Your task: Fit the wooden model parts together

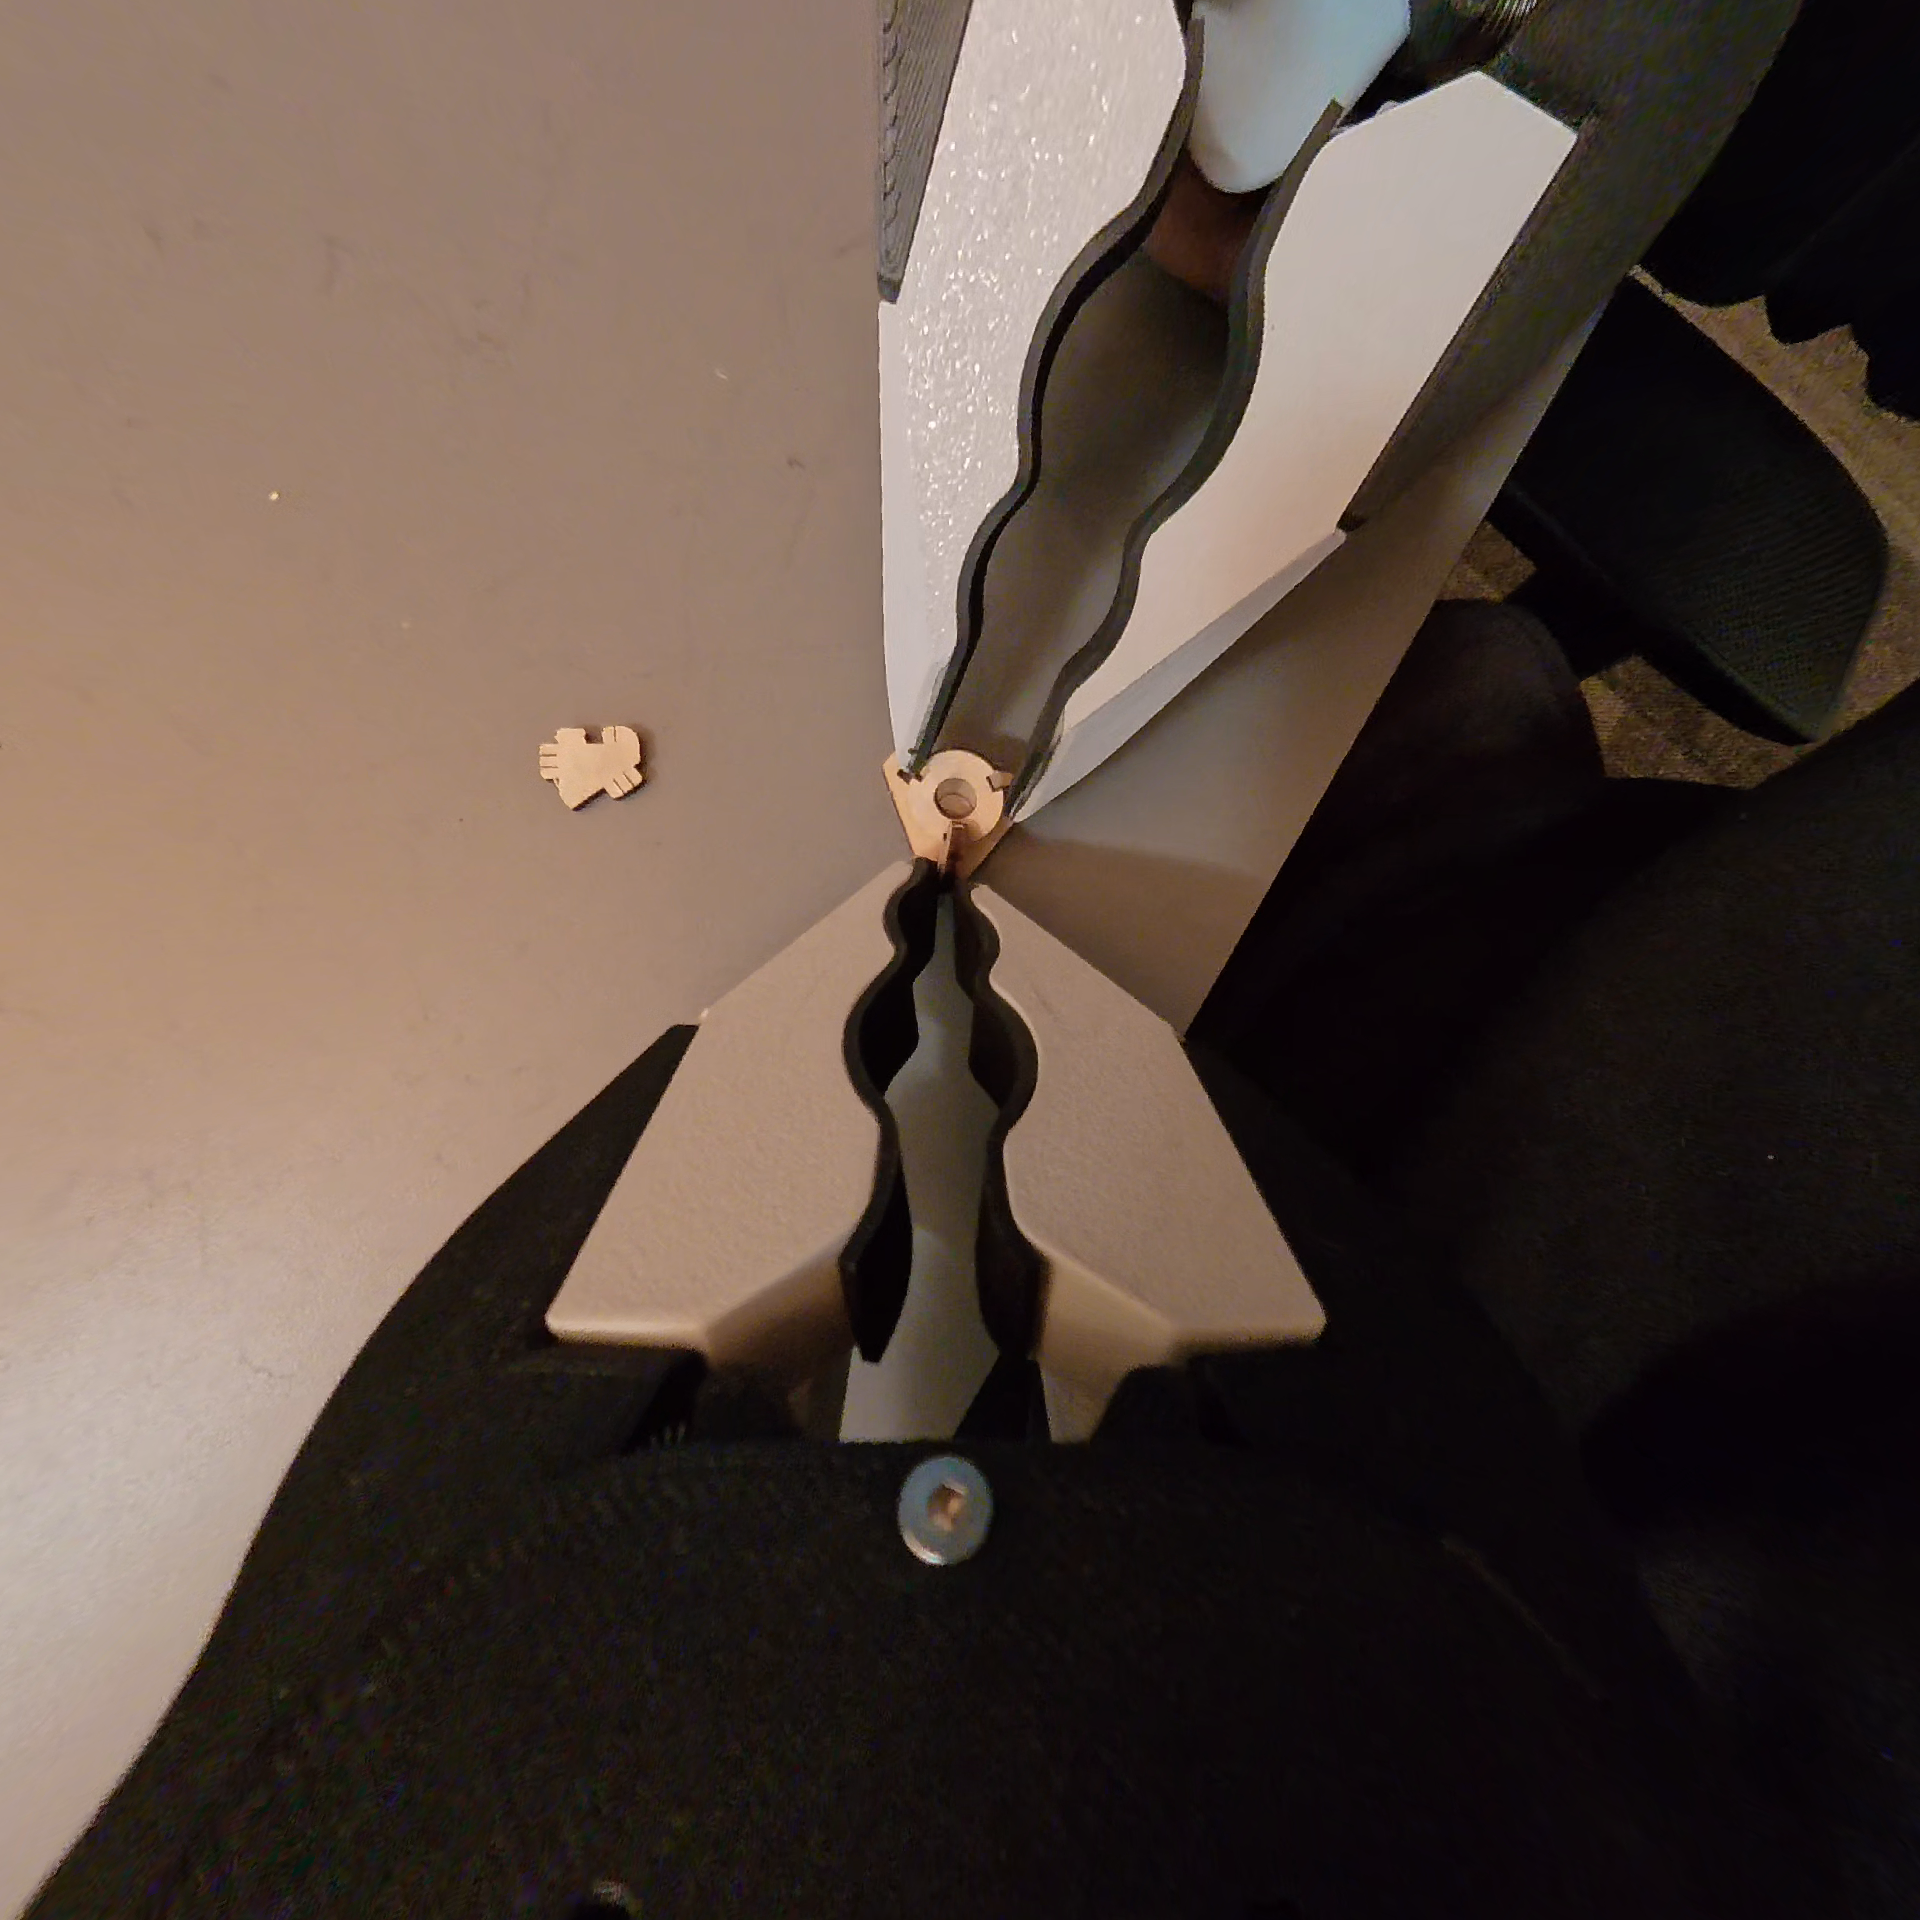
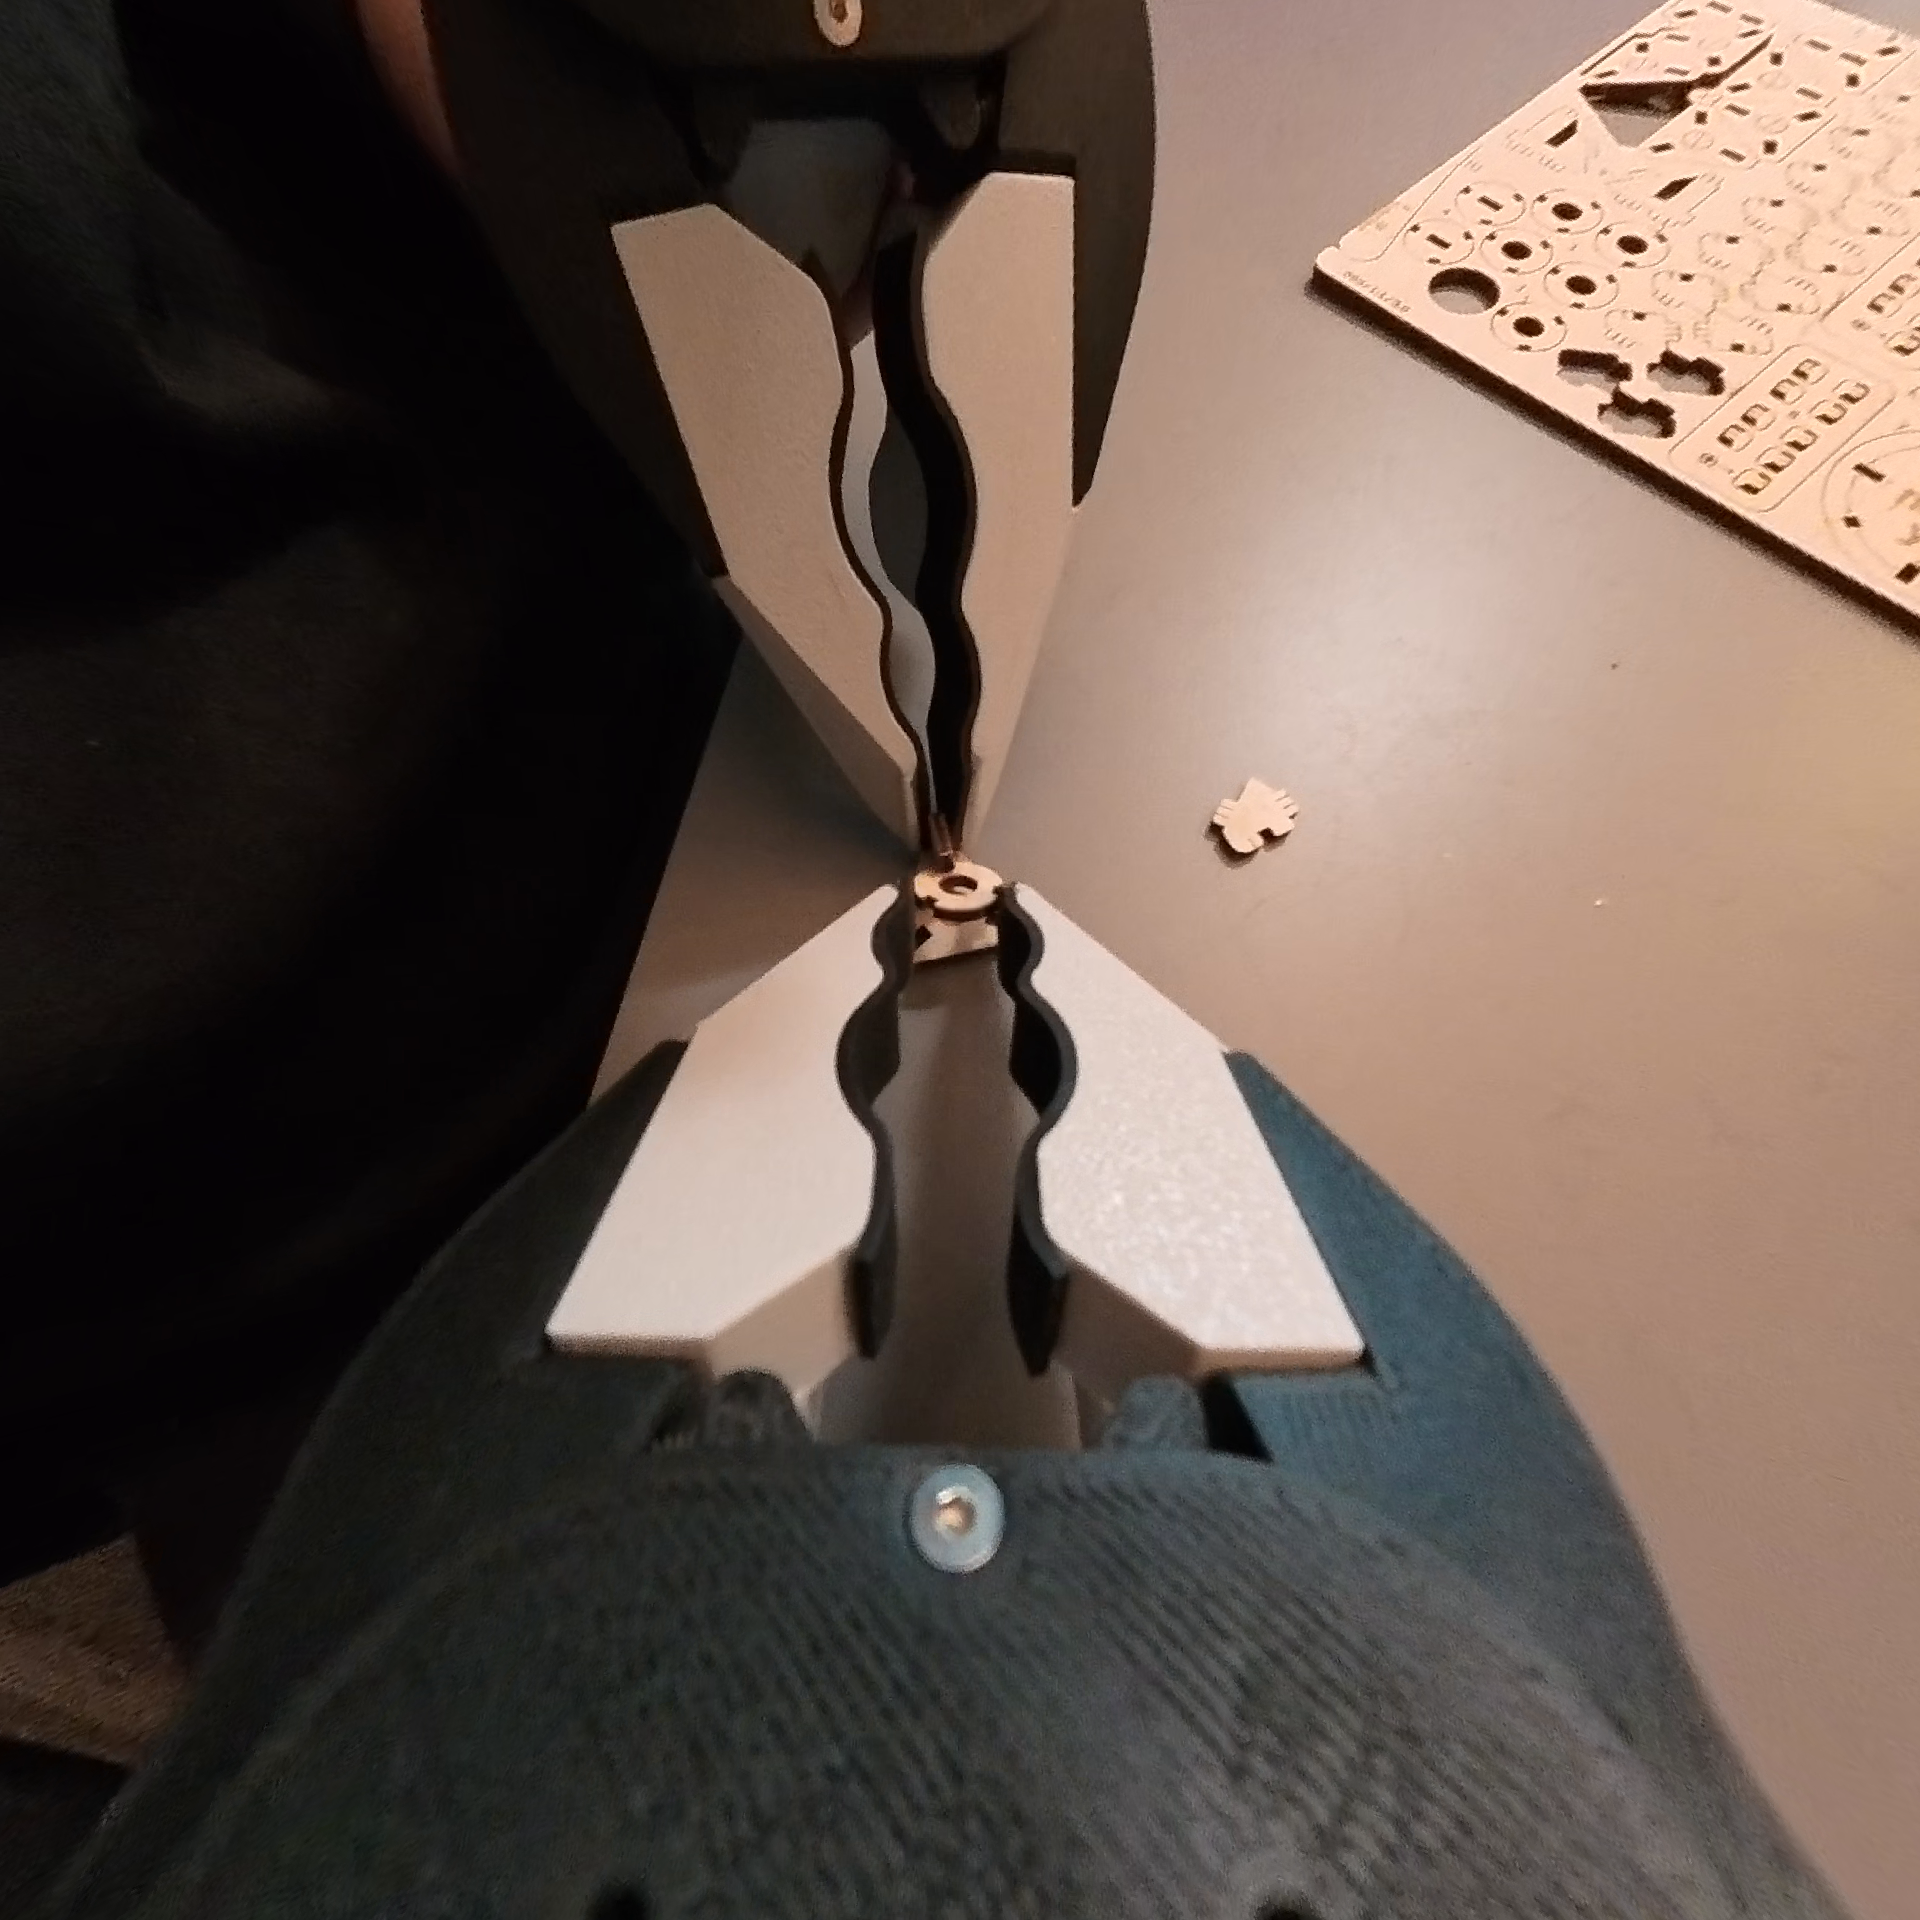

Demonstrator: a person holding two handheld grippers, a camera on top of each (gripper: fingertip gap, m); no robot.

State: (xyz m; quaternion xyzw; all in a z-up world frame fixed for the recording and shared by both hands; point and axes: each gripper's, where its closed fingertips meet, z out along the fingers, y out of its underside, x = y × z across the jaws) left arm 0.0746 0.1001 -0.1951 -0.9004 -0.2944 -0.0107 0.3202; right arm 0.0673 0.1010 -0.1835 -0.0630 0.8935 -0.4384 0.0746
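Two grippers meet tip to tip over a grey tabletop (image 2: 1455, 675).

Right gripper (image 2: 954, 914) clamps a small wooden ring assembly (image 2: 956, 902) at the tabletop's edge; left gripper (image 1: 943, 871), jaws nearly closed, pinches a thin wooden tab (image 1: 948, 840) at the ring. Nearby lie a loose wooden cutout (image 1: 592, 767) and a laser-cut sheet (image 2: 1662, 291).

There are two grippers (image 1: 943, 871) (image 2: 956, 914), one wooden ring assembly (image 2: 954, 902), one thin wooden tab (image 1: 943, 844), one loose wooden piece (image 1: 592, 766), and one wooden sheet (image 2: 1662, 270) on one surface (image 1: 364, 416).
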